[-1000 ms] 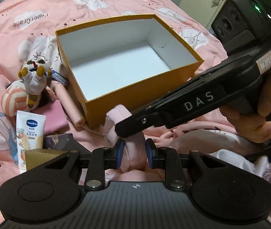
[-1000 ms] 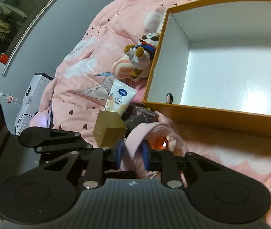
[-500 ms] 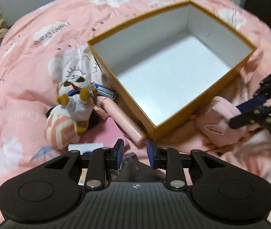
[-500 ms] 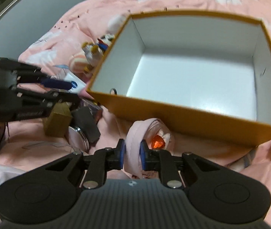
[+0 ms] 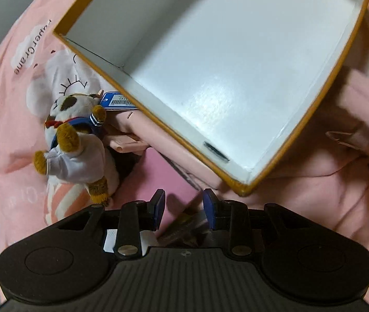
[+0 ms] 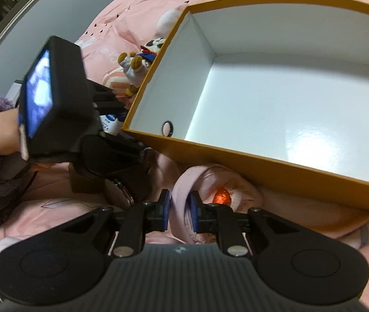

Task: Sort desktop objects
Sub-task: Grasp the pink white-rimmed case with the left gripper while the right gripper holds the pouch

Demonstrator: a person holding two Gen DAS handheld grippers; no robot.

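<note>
Left wrist view: pink bed quilt (image 5: 314, 195), cloud print, rumpled. Orange box (image 5: 322, 96), white inside, bare floor. Plush toy (image 5: 75, 140) just beside box's left wall; pink case wedged betw. them. Left hand-held gripper (image 5: 184, 206) jaws opening, nothing betw. pads. Right hand-held gripper (image 6: 179, 208) clenched on pink pouch (image 6: 210, 189), near box's front edge. Grey wall upper left.

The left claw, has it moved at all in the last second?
Yes. The left claw has left the pink pouch and swung down toward the plush toy's side of the orange box, jaws opening.
</note>
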